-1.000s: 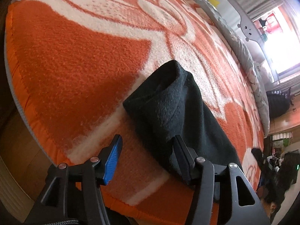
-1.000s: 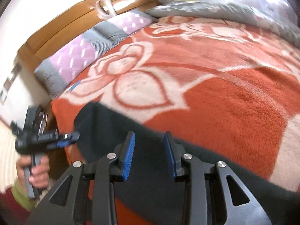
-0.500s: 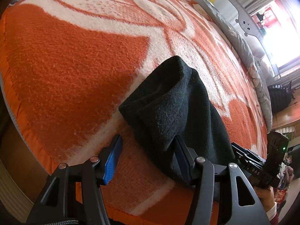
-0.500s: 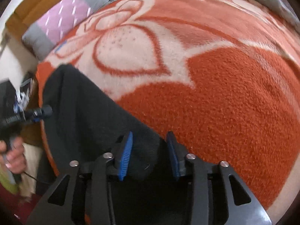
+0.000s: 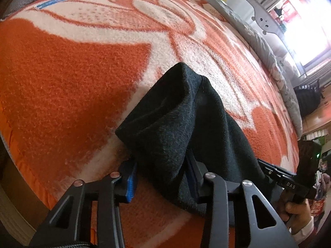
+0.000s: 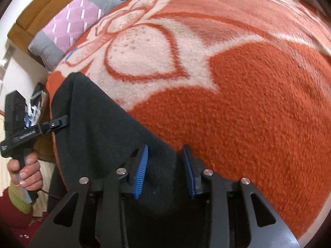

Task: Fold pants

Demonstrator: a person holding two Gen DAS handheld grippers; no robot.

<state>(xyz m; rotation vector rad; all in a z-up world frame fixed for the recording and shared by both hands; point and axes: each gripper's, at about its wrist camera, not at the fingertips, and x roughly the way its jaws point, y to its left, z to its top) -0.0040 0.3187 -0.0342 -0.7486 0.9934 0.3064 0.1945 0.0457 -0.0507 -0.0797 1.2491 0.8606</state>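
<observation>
The black pants (image 5: 186, 128) run lengthwise between both tools on the orange blanket (image 5: 62, 78). The left gripper (image 5: 161, 175) and right gripper (image 6: 165, 169) each straddle an end, jaws parted, neither clamped.

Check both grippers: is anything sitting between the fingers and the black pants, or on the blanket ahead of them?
Nothing visible. The left gripper and right gripper each already have black pants fabric bunched between their fingers. The orange blanket ahead of the pants shows only its own pattern; the pillows lie at the far headboard end.
</observation>
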